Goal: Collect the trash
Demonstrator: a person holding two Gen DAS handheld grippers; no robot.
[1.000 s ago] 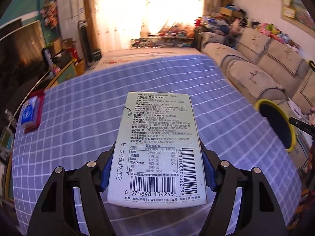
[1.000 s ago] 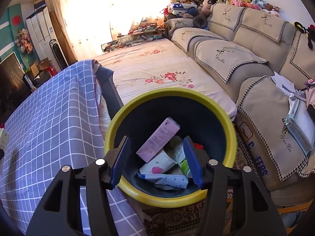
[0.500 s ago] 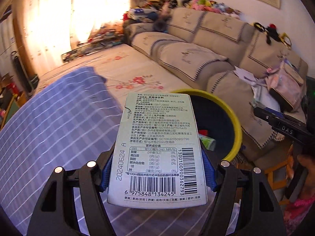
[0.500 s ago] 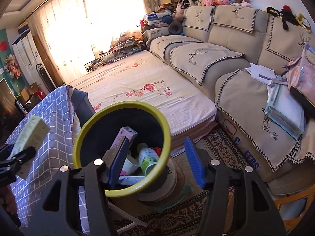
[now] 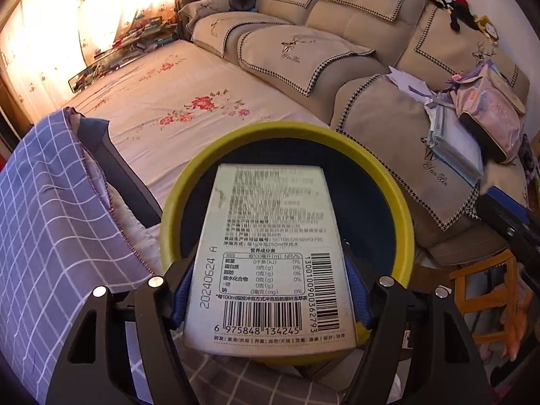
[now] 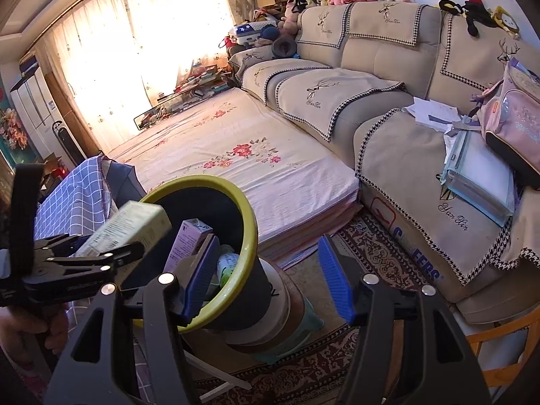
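Left gripper (image 5: 268, 290): jaws clamped on a pale green carton (image 5: 270, 256), blue pads pressed against both long sides. Barcode and nutrition panel face the camera; upper print is blurred. In the left wrist view the carton sits at centre frame, directly over the dark mouth of the yellow-rimmed trash bin (image 5: 401, 212), held in the air.

Right wrist view: the same carton (image 6: 128, 226) shows at left of frame, poking out over the near rim of the bin (image 6: 248, 233), left gripper (image 6: 111, 253) behind it. A lilac box (image 6: 187, 243) and other wrappers lie inside the bin.

Right gripper (image 6: 266, 276): jaws apart, gripping nothing, bin rim passing behind the left pad.

Checked tabletop cloth (image 5: 50, 236) at left of frame, beside the bin. Floral mattress (image 6: 236, 155) and beige sofa (image 6: 388, 108) fill the upper frame.
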